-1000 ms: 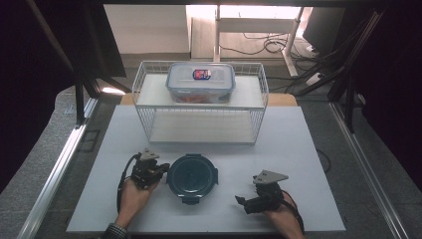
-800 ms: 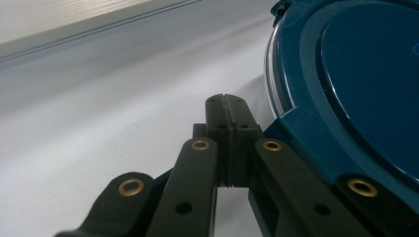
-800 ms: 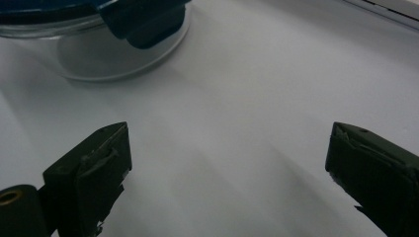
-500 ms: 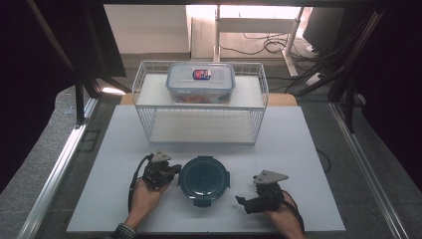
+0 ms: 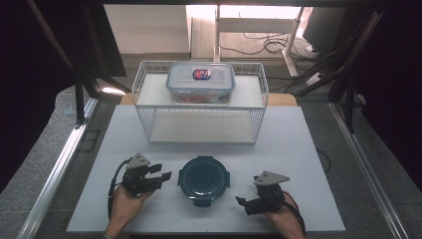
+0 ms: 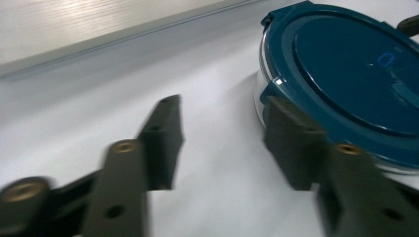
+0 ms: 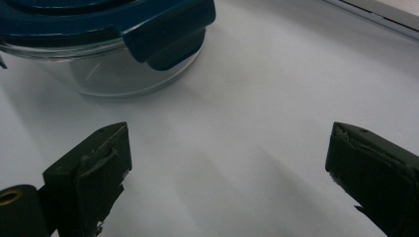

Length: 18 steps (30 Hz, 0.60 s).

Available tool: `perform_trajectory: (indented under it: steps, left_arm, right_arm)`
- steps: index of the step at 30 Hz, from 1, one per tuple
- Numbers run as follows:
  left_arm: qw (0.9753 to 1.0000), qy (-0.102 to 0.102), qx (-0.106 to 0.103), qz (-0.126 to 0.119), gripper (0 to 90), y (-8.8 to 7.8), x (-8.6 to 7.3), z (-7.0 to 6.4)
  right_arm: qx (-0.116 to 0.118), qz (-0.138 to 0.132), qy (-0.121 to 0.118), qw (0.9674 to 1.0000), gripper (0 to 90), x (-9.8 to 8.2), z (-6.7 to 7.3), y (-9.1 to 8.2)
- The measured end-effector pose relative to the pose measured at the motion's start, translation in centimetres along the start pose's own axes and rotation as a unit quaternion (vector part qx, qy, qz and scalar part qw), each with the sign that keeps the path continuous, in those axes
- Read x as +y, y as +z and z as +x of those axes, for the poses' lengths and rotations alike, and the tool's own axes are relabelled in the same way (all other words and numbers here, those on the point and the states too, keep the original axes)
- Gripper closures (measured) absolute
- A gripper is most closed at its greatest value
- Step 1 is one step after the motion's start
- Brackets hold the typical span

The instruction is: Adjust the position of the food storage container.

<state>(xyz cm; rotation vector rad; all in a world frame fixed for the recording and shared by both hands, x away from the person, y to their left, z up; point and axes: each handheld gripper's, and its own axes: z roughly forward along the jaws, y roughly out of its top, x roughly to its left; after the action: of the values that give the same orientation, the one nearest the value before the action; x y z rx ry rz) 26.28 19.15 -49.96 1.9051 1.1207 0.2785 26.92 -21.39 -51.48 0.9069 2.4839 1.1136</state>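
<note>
A round glass container with a dark teal clip-on lid [image 5: 204,179] stands at the front middle of the white table [image 5: 298,149]. My left gripper [image 5: 163,172] lies just left of it, held in a hand, with a small gap to the lid. In the left gripper view its jaws [image 6: 225,133] have just been opening and stand apart with nothing between them; the container [image 6: 356,74] sits beyond the right jaw. My right gripper [image 5: 243,204] rests to the container's front right, open [image 7: 227,163] and empty, with the container [image 7: 108,44] ahead on its left.
A white wire rack [image 5: 199,124] stands at the back of the table. On its upper shelf sits a clear rectangular box with a grey-blue lid [image 5: 200,82]. A metal rail [image 5: 59,164] runs along the table's left side.
The left gripper slid the container a little to the right, then drew back to the left and opened its jaws. The right gripper has stayed put.
</note>
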Motion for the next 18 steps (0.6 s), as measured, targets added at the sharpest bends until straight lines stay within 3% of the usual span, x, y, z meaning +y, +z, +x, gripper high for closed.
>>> perform_trajectory:
  steps: [3, 7, 10, 12, 14, 18]
  left_arm:
    - [0.9999, -0.005, -0.007, -0.010, 25.7, -0.4, -0.3, -0.1]
    - [0.9999, 0.011, -0.006, -0.005, 10.3, -0.6, -0.8, -0.6]
    - [0.9989, 0.046, 0.008, 0.001, 7.2, -0.7, -1.6, -1.3]
    - [0.9968, 0.075, 0.027, 0.002, 3.9, -0.7, -2.1, -1.7]
    - [0.9952, 0.093, 0.029, 0.003, 3.1, -0.6, -2.7, -1.6]
    - [0.9950, 0.094, 0.031, 0.008, 1.8, -0.6, -3.4, -1.2]
  right_arm:
    - [0.001, -0.002, -0.002, 1.0000, 3.4, 0.1, 0.2, -0.1]
    - [0.003, -0.007, -0.006, 1.0000, 3.4, 0.2, 0.5, -0.3]
    - [0.003, -0.013, -0.008, 0.9999, 3.3, 0.3, 0.7, -0.4]
    - [0.003, -0.016, -0.008, 0.9998, 3.1, 0.3, 0.7, -0.4]
    - [0.003, -0.019, -0.008, 0.9998, 2.7, 0.3, 0.7, -0.4]
    - [0.004, -0.016, -0.005, 0.9999, 2.4, 0.2, 0.6, -0.3]
